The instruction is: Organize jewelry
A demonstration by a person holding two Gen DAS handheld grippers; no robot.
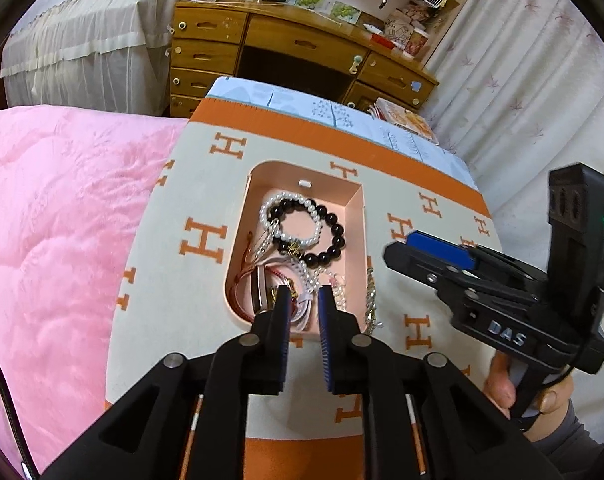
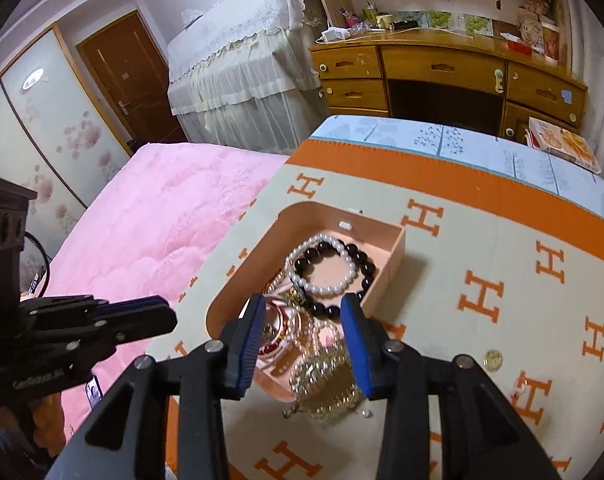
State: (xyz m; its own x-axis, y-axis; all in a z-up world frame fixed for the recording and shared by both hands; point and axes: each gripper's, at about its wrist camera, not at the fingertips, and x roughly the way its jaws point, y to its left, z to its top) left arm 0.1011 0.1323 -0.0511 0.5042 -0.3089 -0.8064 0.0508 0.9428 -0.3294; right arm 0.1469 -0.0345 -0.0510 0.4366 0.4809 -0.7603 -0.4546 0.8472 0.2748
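Both jaws stand apart, holding nothing: the left gripper [image 1: 305, 300] narrowly, the right gripper [image 2: 305, 316] wider. Between the right jaws a gold chain [image 2: 325, 384] drapes over the near rim of the pink box [image 2: 393, 254]; beyond lie a pearl bracelet [image 2: 325, 266] and black beads [image 2: 361, 264].

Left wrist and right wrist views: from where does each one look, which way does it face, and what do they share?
Left wrist: rides the left gripper, looking down over the pink jewelry tray toward the wooden desk; the right gripper and the person's hand show at right.
Right wrist: rides the right gripper, facing the same tray from its right; the left gripper shows at left.
Shared: tray, pearl bracelet, black bead bracelet, H-patterned blanket, desk.
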